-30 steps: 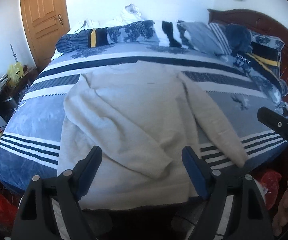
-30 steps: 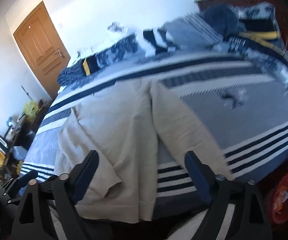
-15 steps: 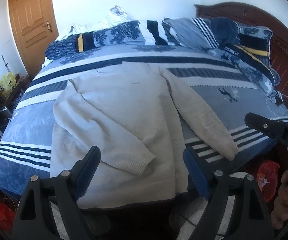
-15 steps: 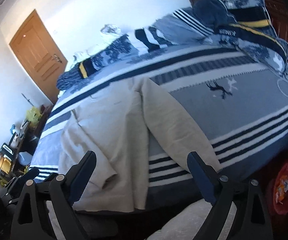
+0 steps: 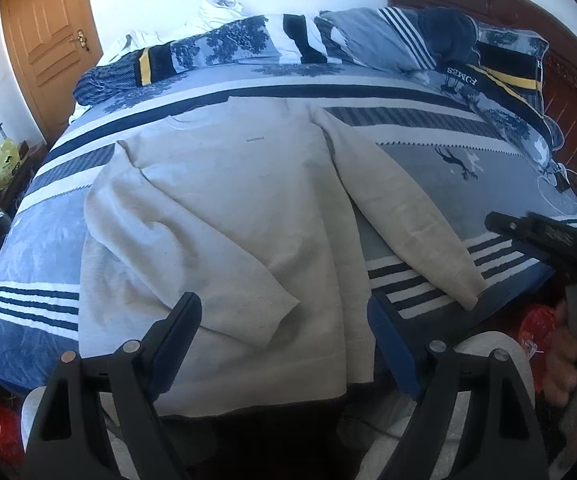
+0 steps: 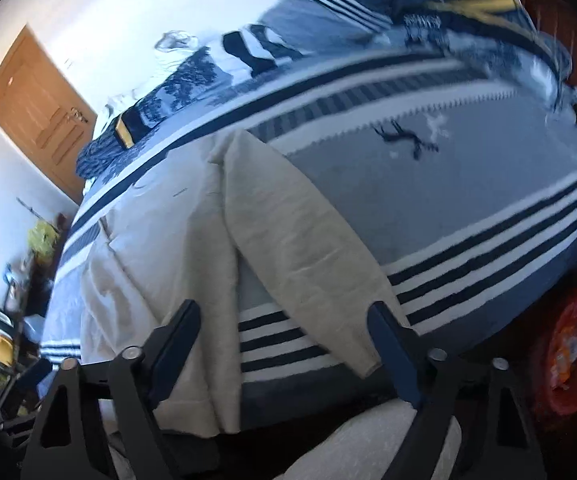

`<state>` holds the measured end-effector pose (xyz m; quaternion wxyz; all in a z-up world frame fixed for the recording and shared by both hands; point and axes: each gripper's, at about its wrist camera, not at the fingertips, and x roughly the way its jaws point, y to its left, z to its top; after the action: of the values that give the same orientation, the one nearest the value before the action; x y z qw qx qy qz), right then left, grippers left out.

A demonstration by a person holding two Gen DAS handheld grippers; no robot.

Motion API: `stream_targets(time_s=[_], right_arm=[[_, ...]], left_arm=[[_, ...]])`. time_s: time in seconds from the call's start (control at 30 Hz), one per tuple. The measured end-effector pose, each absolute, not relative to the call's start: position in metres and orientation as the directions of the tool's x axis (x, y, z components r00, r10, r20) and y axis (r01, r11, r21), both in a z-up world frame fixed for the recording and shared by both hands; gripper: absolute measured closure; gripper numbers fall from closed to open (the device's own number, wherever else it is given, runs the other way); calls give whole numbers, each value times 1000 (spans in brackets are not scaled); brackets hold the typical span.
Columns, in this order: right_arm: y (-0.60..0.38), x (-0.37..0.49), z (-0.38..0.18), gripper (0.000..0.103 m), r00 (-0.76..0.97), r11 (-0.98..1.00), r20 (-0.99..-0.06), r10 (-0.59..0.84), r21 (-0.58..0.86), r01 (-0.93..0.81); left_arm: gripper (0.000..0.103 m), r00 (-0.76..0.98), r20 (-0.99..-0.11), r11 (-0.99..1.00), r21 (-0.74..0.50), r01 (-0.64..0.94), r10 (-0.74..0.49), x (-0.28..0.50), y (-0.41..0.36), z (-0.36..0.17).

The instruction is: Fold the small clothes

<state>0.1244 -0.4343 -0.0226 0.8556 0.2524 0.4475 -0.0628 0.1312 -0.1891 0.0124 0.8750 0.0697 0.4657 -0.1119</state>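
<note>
- A wooden door is being shown at the far left, behind a bed covered in blue, white and navy striped bedding.
- The left gripper is being held above the near edge of the bed with its jaws standing wide apart; nothing is being gripped between them.
- A beige sweater is being displayed flat on the bed, front up, with its hem hanging over the near edge.
- One sleeve is being kept folded across the body; the other sleeve is lying outstretched toward the right corner.
- The right gripper is being held over that outstretched sleeve's cuff; its jaws have just been closing, yet are standing apart and not pressing on the fabric.
- Pillows are being seen piled against a dark headboard at the right.
</note>
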Motion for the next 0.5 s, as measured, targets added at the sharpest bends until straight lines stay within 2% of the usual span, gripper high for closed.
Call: stream_targets(time_s=[0.13, 0.33, 0.43, 0.5], right_arm=[[-480, 143, -64, 26, 520, 808, -849, 97, 372, 457], [-502, 171, -122, 26, 400, 791, -912, 88, 308, 528], [-494, 175, -146, 30, 343, 794, -934, 105, 286, 536], [-481, 177, -146, 39, 307, 828, -950, 61, 220, 516]], left_arm=[[19, 518, -845, 962, 12, 274, -137, 135, -197, 5], [19, 506, -853, 955, 30, 296, -130, 137, -207, -7], [19, 484, -867, 955, 30, 295, -123, 139, -209, -15], [19, 469, -874, 955, 19, 296, -128, 140, -211, -18]])
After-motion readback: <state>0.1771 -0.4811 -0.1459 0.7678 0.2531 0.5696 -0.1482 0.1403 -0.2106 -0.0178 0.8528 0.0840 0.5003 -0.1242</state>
